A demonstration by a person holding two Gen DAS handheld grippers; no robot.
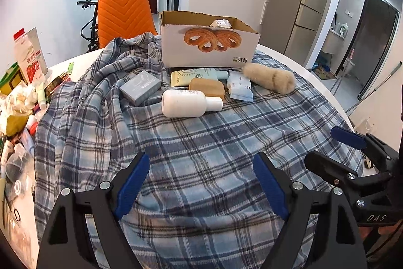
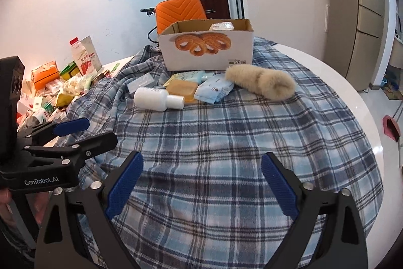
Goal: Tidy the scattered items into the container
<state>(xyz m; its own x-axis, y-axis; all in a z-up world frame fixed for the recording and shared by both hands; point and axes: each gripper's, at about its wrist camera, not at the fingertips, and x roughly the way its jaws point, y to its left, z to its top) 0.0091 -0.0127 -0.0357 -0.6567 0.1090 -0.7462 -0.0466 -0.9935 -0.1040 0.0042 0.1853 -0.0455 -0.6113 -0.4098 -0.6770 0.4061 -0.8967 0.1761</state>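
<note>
A cardboard box (image 1: 209,49) with a pastry print stands at the far side of a plaid blanket (image 1: 201,143); a wrapped item lies inside it. In front of it lie a white bottle (image 1: 186,103), a grey box (image 1: 140,87), a tan soap bar (image 1: 207,88), a yellow-green tube (image 1: 194,76), a blue wipes pack (image 1: 238,87) and a beige fluffy roll (image 1: 269,78). The same items show in the right wrist view: box (image 2: 206,52), bottle (image 2: 155,98), roll (image 2: 262,82). My left gripper (image 1: 201,168) and right gripper (image 2: 201,168) are open, empty, well short of the items.
A heap of cartons, tubes and wrappers (image 1: 22,97) crowds the table's left side. An orange chair (image 1: 123,17) stands behind the box. The white round table edge (image 2: 352,97) curves along the right. Each gripper shows in the other's view.
</note>
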